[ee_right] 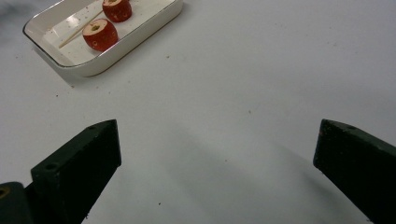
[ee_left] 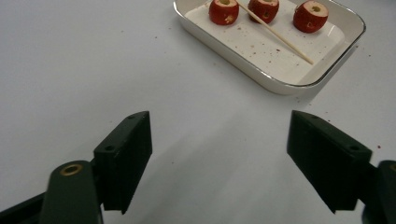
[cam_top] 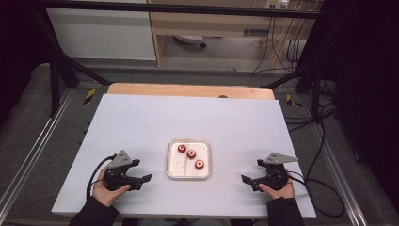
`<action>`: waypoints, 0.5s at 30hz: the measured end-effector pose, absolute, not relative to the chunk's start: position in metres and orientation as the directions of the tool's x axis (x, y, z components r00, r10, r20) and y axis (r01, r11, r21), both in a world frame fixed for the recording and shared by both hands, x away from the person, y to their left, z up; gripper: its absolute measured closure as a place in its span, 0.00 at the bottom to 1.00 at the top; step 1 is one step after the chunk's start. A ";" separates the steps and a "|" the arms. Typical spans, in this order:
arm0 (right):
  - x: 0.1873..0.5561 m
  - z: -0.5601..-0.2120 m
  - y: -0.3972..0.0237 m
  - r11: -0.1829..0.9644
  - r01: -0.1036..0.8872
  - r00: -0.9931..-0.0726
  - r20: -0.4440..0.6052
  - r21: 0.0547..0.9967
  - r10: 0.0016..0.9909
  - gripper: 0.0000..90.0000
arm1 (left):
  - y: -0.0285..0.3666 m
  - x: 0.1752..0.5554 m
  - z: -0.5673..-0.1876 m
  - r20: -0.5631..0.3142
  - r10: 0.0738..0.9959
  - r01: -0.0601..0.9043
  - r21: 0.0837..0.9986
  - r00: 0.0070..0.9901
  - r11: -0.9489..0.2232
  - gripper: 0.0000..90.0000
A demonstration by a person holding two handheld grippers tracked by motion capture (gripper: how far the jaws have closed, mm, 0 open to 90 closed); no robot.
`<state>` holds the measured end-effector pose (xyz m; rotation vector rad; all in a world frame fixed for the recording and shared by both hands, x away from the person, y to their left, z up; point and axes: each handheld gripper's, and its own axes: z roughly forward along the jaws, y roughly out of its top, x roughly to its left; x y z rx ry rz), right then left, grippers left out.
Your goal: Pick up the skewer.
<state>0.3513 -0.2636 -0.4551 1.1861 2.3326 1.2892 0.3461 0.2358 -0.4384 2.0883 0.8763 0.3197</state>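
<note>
I hold my left gripper (cam_top: 147, 178) low at the near left of the bench, its fingers (ee_left: 123, 158) spread wide and holding nothing. My right gripper (cam_top: 244, 179) sits at the near right, its fingers (ee_right: 79, 168) also wide apart and empty. Both grippers point inward, toward each other.

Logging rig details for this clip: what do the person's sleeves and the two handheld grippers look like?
Both sleeves are dark. The left gripper and right gripper are black, each topped by a grey three-cornered plate and trailing a black cable. Each has two blocky, wedge-shaped black jaws with small screw holes; a brass-coloured fitting sits beside the left gripper's jaw.
</note>
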 end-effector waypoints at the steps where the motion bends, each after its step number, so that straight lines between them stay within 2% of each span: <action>1: 0.351 -0.455 -0.264 0.293 0.541 -0.650 0.171 0.788 0.740 0.02 | 0.233 0.346 -0.438 -0.077 0.686 0.475 0.776 0.724 -0.414 0.31; 8: 0.351 -0.455 -0.263 0.284 0.543 -0.648 0.180 0.790 0.740 0.02 | 0.215 0.345 -0.430 -0.076 0.673 0.467 0.776 0.735 -0.423 0.49; 9: 0.351 -0.455 -0.263 0.284 0.543 -0.648 0.180 0.790 0.740 0.02 | 0.212 0.345 -0.429 -0.076 0.671 0.465 0.777 0.738 -0.424 0.49; 11: 0.351 -0.455 -0.264 0.281 0.539 -0.648 0.177 0.794 0.741 0.02 | 0.204 0.346 -0.427 -0.067 0.667 0.460 0.775 0.742 -0.433 0.57; 15: 0.351 -0.454 -0.264 0.284 0.540 -0.648 0.177 0.792 0.740 0.02 | 0.188 0.349 -0.422 -0.069 0.655 0.455 0.774 0.753 -0.441 0.67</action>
